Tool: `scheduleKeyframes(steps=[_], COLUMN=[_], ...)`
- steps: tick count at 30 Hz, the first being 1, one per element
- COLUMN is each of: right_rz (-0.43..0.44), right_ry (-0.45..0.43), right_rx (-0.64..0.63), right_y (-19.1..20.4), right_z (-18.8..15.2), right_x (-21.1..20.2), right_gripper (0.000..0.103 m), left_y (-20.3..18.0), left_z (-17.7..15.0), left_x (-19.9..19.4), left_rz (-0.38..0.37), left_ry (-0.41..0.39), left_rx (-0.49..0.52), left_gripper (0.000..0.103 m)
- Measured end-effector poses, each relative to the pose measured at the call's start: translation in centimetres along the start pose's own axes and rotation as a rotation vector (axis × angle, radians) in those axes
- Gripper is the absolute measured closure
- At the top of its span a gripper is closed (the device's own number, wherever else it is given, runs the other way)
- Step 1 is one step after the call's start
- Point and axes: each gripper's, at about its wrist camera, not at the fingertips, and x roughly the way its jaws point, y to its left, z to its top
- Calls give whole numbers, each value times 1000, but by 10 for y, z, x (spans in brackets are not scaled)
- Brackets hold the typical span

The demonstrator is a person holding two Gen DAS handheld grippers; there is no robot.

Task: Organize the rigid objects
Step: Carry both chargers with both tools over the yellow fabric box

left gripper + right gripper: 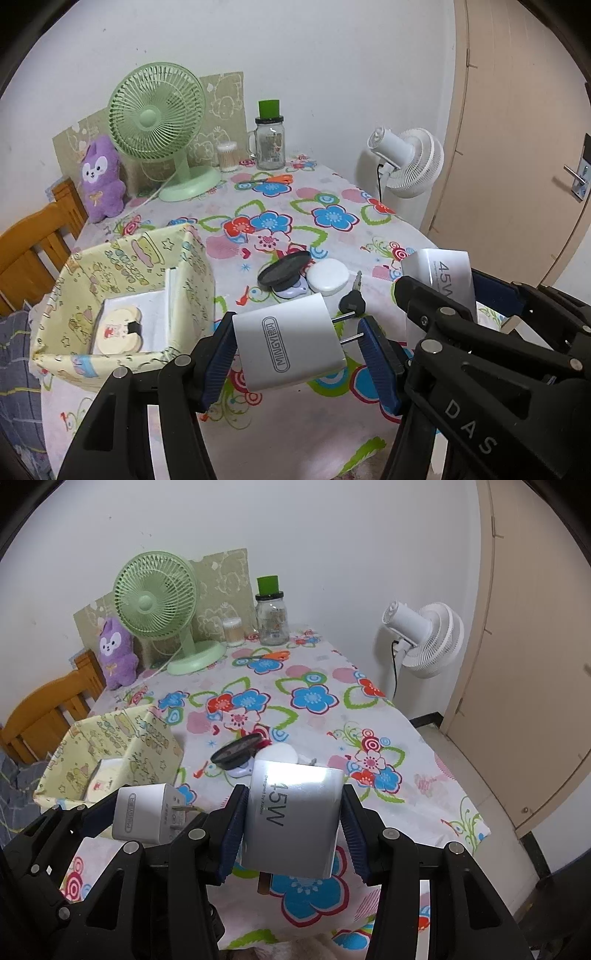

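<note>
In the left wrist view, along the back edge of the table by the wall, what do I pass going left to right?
purple plush toy → green desk fan → cotton swab jar → glass mug jar with green lid → white fan, which stands beyond the table's right edge.

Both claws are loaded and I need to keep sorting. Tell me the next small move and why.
Probably carry the left claw leftward over the yellow box and release there. It is shut on the white charger, held above the tablecloth just right of the box, which is open-topped and already holds items.
</note>
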Motion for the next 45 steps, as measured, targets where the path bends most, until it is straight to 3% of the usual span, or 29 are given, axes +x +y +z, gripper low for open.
scheduleKeyframes(steps=[21, 45], right_rz=[-7, 24], right_ry=[-35, -20], right_rx=[-39, -92], right_y=[32, 85], right_z=[15, 38], right_x=[-18, 3], right_gripper=[51, 51], left_y=[19, 76], left_z=[11, 22], left_x=[-18, -11], left_rz=[29, 59], left_ry=[-24, -9], left_rx=[29, -9], left_gripper=[36, 36])
